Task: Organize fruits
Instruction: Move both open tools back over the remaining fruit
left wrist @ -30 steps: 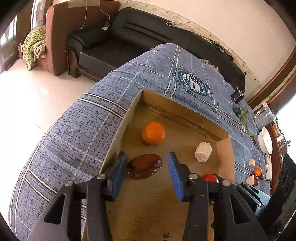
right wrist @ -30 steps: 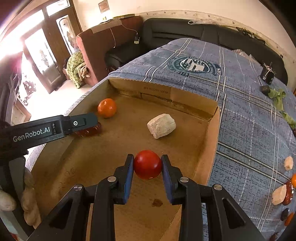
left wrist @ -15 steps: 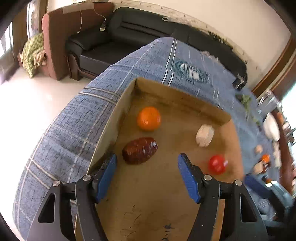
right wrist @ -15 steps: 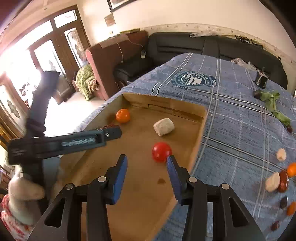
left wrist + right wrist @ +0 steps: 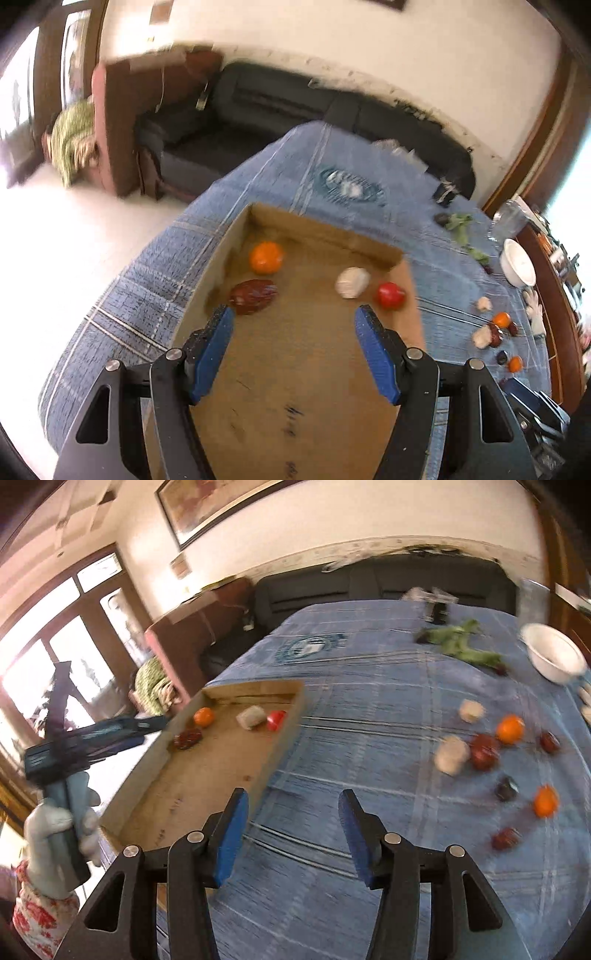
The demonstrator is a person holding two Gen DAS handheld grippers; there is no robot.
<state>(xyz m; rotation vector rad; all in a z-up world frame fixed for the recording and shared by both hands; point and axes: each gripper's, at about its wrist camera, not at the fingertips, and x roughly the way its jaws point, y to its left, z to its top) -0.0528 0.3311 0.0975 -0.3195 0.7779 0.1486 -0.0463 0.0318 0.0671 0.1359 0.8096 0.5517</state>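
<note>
A shallow cardboard box (image 5: 306, 369) lies on the blue plaid cloth. In it are an orange (image 5: 266, 257), a dark brown fruit (image 5: 253, 295), a white lump (image 5: 352, 282) and a red tomato (image 5: 390, 294). My left gripper (image 5: 293, 349) is open and empty above the box's near half. My right gripper (image 5: 291, 836) is open and empty over the cloth (image 5: 369, 746), just right of the box (image 5: 207, 775). Loose fruits lie on the cloth to the right: oranges (image 5: 510, 729), a dark red fruit (image 5: 484, 751), white lumps (image 5: 451, 754).
A white bowl (image 5: 554, 657) and green leaves (image 5: 461, 642) sit at the far right of the table. A black sofa (image 5: 295, 110) and a brown armchair (image 5: 122, 122) stand behind it. The left gripper and its gloved hand (image 5: 59, 827) show in the right wrist view.
My right gripper let go of the red tomato in the box, opened, and swung back and right over the cloth. My left gripper opened wider and pulled back from the brown fruit.
</note>
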